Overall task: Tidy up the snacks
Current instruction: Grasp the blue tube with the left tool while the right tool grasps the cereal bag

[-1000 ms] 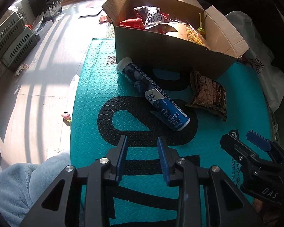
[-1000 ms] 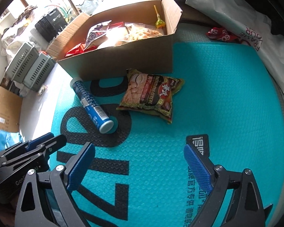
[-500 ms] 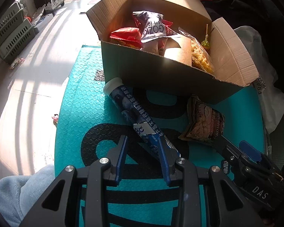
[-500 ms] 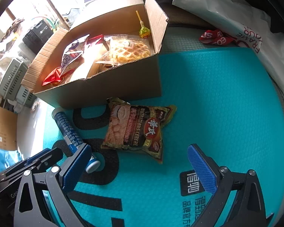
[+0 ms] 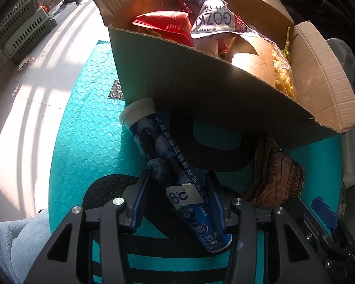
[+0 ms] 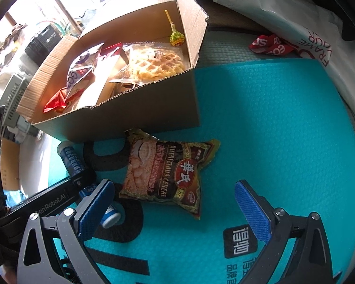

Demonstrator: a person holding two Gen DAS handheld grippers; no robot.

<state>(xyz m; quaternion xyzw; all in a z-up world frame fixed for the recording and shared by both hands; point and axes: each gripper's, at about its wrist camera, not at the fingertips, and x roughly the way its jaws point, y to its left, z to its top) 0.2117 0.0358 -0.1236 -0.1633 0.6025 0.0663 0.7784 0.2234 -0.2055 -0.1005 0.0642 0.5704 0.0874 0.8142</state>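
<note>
Snacks, loose and boxed, on a teal mat (image 6: 272, 118) printed with black characters. Tube (image 5: 175, 179): dark blue, white cap toward the box, lying flat on the mat just before the box's near wall, cap end almost touching it; in the right wrist view (image 6: 73, 161) partly hidden behind the left gripper. Left gripper (image 5: 178, 201): pointing steeply down, fingers (image 5: 139, 201) astride the tube's lower half and opening, one finger close against the tube's side, the other clear of it; no grip. Cereal bag (image 6: 168, 172): brown and yellow, flat on the mat beside the tube, its top corner touching the box's near wall; seen edge-on in the left wrist view (image 5: 277, 177). Right gripper (image 6: 175, 210): fingers (image 6: 252, 213) spread wide, empty, hovering over the mat just short of the cereal bag. Box (image 6: 135, 116): cardboard, flaps open, at the mat's far edge. Contents: waffle pack (image 6: 156, 64), lollipop (image 6: 176, 37) against the right wall, white bag (image 5: 213, 21), red bag (image 5: 163, 26). Beyond the mat's right edge: white plastic bag (image 6: 295, 23), red wrapper (image 6: 269, 45). Grey crates (image 5: 19, 33) on the floor at left.
</note>
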